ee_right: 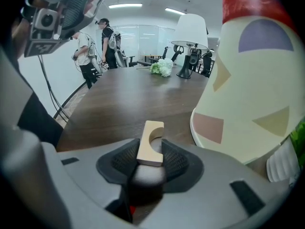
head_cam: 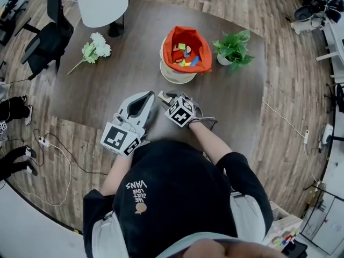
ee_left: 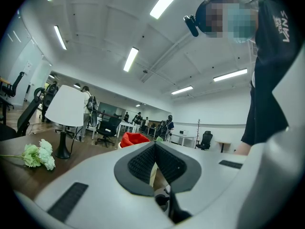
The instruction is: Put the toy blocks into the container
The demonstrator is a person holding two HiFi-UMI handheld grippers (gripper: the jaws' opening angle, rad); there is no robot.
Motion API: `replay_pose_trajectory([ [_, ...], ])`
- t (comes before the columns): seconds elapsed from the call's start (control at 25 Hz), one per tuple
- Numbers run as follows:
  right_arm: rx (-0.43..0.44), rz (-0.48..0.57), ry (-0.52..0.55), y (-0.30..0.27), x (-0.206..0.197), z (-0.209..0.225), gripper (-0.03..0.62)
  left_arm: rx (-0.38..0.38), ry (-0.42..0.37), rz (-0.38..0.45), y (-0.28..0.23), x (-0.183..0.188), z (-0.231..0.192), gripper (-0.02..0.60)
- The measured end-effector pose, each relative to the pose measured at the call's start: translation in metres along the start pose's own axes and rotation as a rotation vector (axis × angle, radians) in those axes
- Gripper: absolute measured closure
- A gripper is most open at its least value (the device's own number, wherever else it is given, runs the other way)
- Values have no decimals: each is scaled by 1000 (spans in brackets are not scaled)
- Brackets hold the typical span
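- On my right gripper [head_cam: 165, 97], the jaws pinch a notched wooden block [ee_right: 150, 144] just beside the container [ee_right: 248, 104] on the table [head_cam: 107, 85].
- On my left gripper [ee_left: 153, 146], the jaws are pressed together.

"VANS" stands in white on the black shirt [head_cam: 141, 186].

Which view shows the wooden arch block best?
The right gripper view: the wooden arch block sits large and sharp in the right claw. The head view shows only its small pale end; the left gripper view shows nothing clearly of it.
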State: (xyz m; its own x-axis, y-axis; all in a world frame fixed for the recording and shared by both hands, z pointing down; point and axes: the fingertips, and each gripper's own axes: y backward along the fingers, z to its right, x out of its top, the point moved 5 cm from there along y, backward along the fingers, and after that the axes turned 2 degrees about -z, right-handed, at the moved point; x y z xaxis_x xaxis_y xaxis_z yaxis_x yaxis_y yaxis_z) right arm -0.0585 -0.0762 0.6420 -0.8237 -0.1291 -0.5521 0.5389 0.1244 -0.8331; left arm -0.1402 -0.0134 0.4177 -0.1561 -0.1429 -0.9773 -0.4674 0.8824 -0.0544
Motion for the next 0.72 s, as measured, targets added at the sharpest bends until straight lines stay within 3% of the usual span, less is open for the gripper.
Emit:
replay_pose_trajectory([
  [0.72,-89,223,-17,79,48,8,440,-20,-3,15,-1,2,1,571],
])
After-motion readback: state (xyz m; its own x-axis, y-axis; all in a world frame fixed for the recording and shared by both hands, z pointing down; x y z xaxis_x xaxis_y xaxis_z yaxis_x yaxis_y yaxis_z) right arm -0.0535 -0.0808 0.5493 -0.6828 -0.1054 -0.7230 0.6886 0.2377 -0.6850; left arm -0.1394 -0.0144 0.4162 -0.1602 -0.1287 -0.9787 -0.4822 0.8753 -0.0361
